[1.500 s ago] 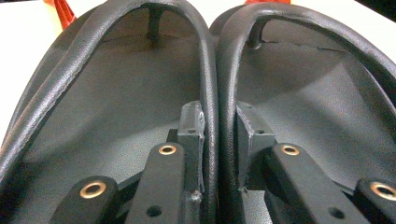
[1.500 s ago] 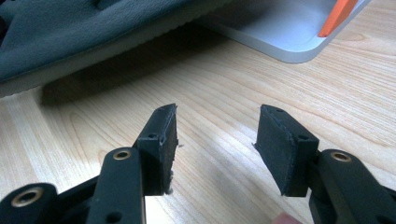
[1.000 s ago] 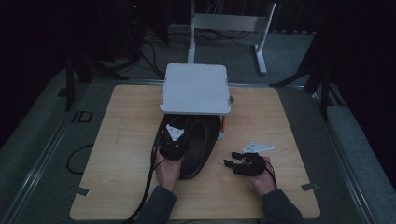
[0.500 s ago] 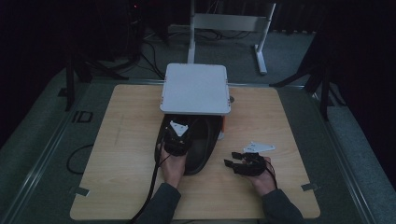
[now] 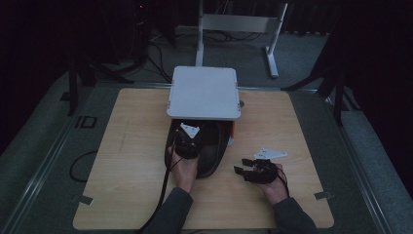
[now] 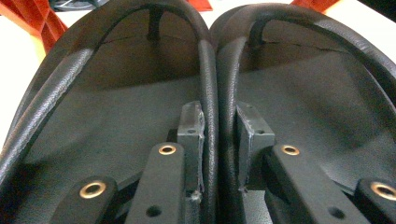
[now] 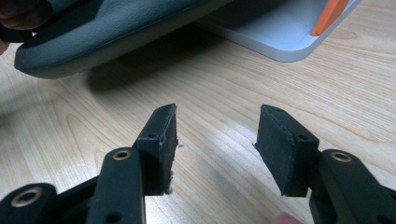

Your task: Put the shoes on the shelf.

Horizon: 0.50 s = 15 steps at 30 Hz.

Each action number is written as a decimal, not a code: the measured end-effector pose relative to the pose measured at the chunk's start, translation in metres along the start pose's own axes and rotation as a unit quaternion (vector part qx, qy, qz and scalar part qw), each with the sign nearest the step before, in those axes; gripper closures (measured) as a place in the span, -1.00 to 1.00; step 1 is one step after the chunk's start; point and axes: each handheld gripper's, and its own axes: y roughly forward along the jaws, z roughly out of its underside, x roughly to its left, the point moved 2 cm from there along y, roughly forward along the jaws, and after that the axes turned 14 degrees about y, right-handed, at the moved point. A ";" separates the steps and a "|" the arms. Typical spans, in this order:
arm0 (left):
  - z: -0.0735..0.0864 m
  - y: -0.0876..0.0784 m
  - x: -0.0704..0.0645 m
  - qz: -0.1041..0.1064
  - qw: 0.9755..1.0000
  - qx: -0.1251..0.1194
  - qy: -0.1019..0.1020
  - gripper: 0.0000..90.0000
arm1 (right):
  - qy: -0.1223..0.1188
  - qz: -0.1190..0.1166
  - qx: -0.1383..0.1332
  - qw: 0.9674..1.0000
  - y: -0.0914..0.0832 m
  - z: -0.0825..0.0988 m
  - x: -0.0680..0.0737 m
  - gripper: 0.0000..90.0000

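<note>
We see a pair of black slippers (image 5: 209, 148) lying side by side on the wooden table (image 5: 131, 146), toes tucked under the edge of a white raised platform (image 5: 203, 92) with orange parts beneath it (image 5: 233, 132). In the left gripper view the two slippers (image 6: 116, 107) sit pressed together, their inner edges (image 6: 215, 93) meeting in the middle.

Our left gripper (image 5: 187, 142) is on top of the pair, its jaws clenched across those two adjoining inner edges; the pads (image 6: 191, 126) press the rims from either side, holding both slippers as one. The left hand (image 5: 184, 168) rests behind it, cable trailing toward the near table edge.

Our right gripper (image 5: 246, 165) lies low over bare wood, just beside the slippers on their right, jaws spread apart with nothing between the pads (image 7: 161, 140). Its view shows the grey sole (image 7: 116, 42) of the nearer slipper and the platform's corner (image 7: 280, 42) ahead.
</note>
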 end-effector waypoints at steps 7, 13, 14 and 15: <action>-0.004 0.004 0.001 -0.004 1.000 -0.001 -0.004 0.65 | 0.001 0.000 -0.003 1.000 -0.001 0.000 -0.001 0.05; -0.009 0.008 0.001 -0.009 1.000 -0.002 -0.005 0.65 | 0.002 0.001 -0.003 1.000 -0.001 0.000 -0.002 0.05; -0.010 0.008 0.001 -0.011 1.000 -0.002 -0.004 0.65 | 0.003 0.001 -0.002 1.000 -0.001 0.000 -0.002 0.06; -0.011 0.009 0.001 -0.012 1.000 -0.002 -0.004 0.65 | 0.003 0.001 -0.002 1.000 -0.001 -0.001 -0.002 0.05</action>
